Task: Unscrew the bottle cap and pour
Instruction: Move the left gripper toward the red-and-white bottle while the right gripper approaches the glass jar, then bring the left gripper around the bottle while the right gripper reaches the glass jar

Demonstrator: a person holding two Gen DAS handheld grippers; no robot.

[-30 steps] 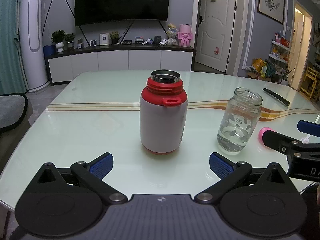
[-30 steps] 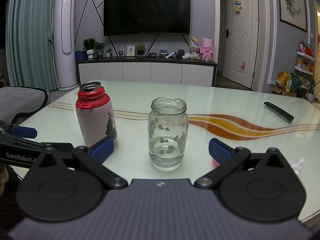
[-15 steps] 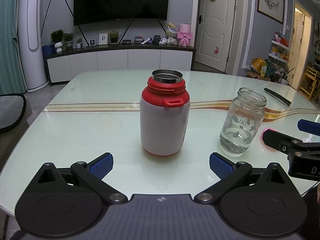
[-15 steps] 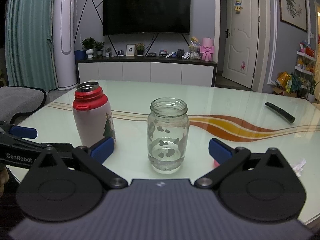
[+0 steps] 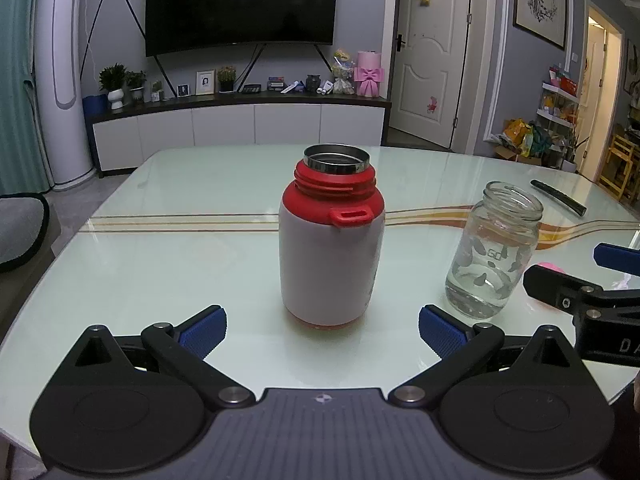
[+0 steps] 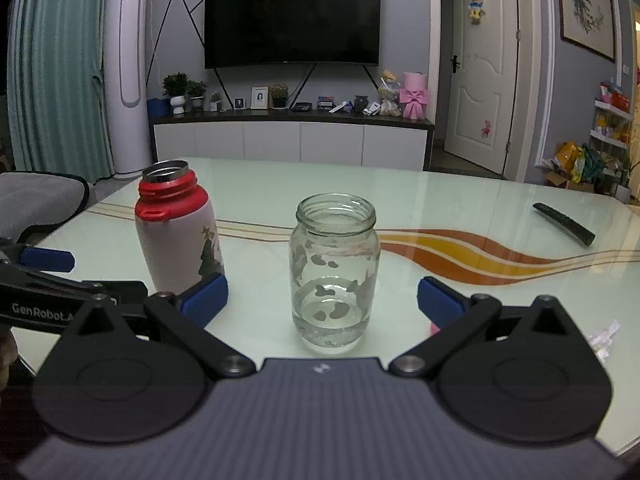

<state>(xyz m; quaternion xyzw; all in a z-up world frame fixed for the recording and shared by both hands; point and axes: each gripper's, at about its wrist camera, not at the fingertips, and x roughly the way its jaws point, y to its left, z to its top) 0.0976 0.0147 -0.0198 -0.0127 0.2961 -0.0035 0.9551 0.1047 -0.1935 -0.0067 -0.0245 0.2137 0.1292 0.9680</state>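
Note:
A white bottle with a red neck and an open steel mouth (image 5: 330,248) stands upright on the glass table, its cap off. It also shows at the left in the right wrist view (image 6: 176,228). A clear glass jar (image 5: 494,252) with a little water stands to its right, and is centred in the right wrist view (image 6: 334,276). My left gripper (image 5: 322,330) is open and empty, just short of the bottle. My right gripper (image 6: 322,302) is open and empty, just short of the jar. A pink cap (image 5: 550,267) lies behind the right gripper's finger.
A black remote (image 6: 564,224) lies at the table's far right. A scrap of white paper (image 6: 604,338) lies near the right front edge. The table's near edge runs close under both grippers. A grey seat (image 5: 20,228) stands to the left.
Both grippers have drifted slightly; the bottle and jar sit a little more to the left in the right wrist view. Both stay open and empty.

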